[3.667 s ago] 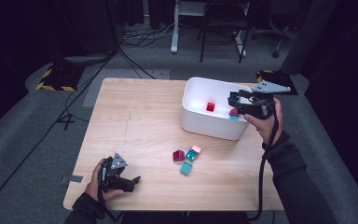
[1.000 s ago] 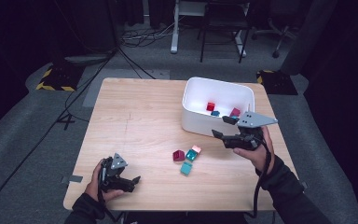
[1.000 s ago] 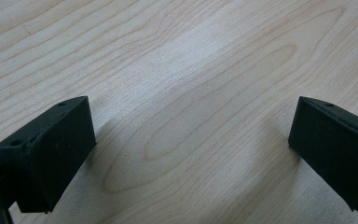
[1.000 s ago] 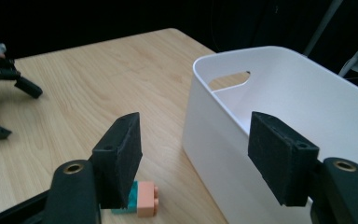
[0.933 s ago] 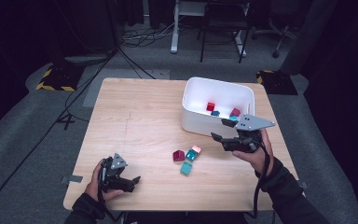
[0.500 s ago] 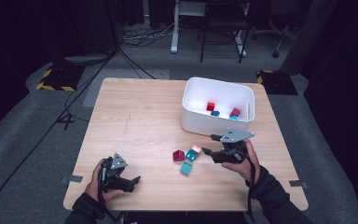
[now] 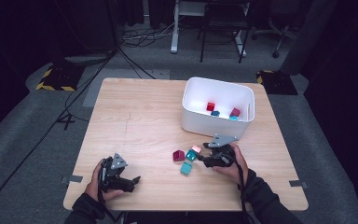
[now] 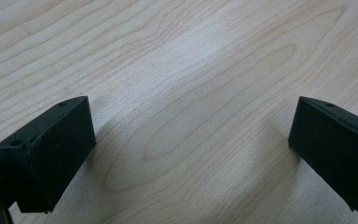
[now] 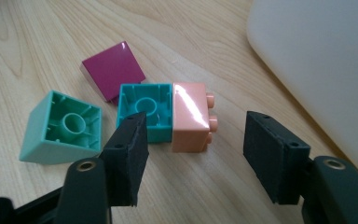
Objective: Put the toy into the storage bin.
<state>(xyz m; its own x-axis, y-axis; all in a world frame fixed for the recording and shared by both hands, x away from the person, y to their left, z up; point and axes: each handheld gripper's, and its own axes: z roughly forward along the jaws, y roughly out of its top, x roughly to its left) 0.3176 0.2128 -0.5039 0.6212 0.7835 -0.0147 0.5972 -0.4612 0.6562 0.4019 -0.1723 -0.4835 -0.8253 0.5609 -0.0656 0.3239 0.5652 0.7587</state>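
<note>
Right claw (image 9: pixel 193 154): jaws apart, gripping nothing, low over the bench (image 7: pixel 135 116). The peach brick (image 9: pixel 189 116) lies just ahead of the gap between the jaws, on its side, studs pointing toward the white bin (image 9: pixel 317 60). Claw also seen in high view (image 7: pixel 204 160), just on the near side of the white bin (image 7: pixel 217 108).

Peach brick touches the teal brick (image 9: pixel 145 112) on the side away from the bin; teal brick shows its hollow underside. Maroon brick (image 9: pixel 113 69) lies just beyond the teal brick, glossy face up; whether the two touch cannot be told. Mint brick (image 9: pixel 61 128) sits near the teal brick, farther still from the bin, tilted, underside showing, apart from it.

High view: the cluster of peach (image 7: pixel 196 149), teal (image 7: pixel 191 155), maroon (image 7: pixel 178 155) and mint (image 7: pixel 185 168) bricks lies on the bench near the bin's near wall. Inside the bin: red, teal and maroon bricks.

Left claw (image 8: pixel 191 149): jaws wide apart, bare wood between them. High view puts it (image 7: pixel 133 179) well away from the bin, at the bench's near edge.

No writing or brand legible on bricks, bin or claws.
</note>
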